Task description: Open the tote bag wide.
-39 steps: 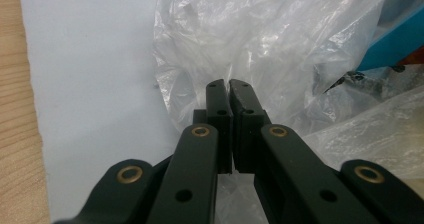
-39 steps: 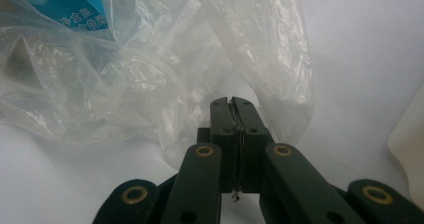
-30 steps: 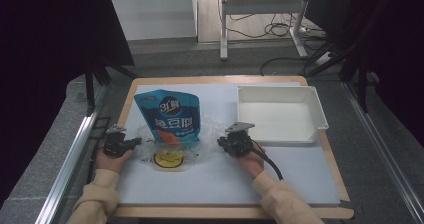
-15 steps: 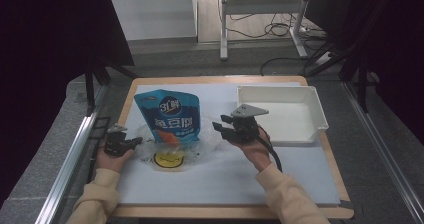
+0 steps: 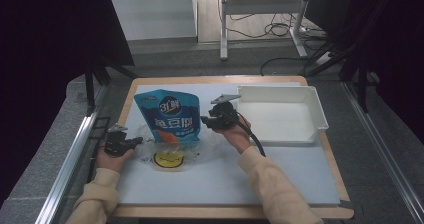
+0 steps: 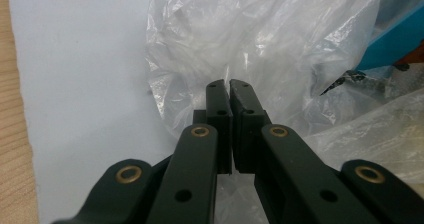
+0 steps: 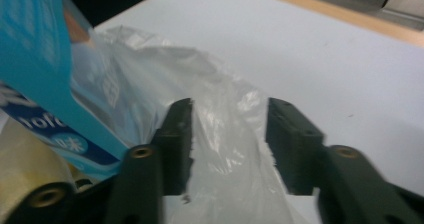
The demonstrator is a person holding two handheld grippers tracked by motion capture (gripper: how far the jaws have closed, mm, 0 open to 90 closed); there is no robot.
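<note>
Clear plastic bag (image 5: 172, 144) lies on white surface (image 5: 225, 179), blue pouch (image 5: 170, 116) standing in it, white tray (image 5: 280, 116) well apart at right. Left gripper (image 5: 134, 142) at bag's left edge, right gripper (image 5: 206, 121) raised by pouch.

Left gripper view: fingers (image 6: 219, 101) pinched together on bag film (image 6: 260, 39).

Right gripper view: fingers (image 7: 177, 124) part open, just been closing a little, film (image 7: 225, 134) loose between them, unclamped.

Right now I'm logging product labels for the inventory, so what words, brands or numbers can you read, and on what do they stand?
"31鲜": white badge at the top of the blue foil snack pouch, high view.
Large white characters beneath it: too blurred to read with certainty.
"...ofo": cut-off white letters low on the pouch, right gripper view.
Round yellow label inside the clear plastic bag: unreadable.
</note>
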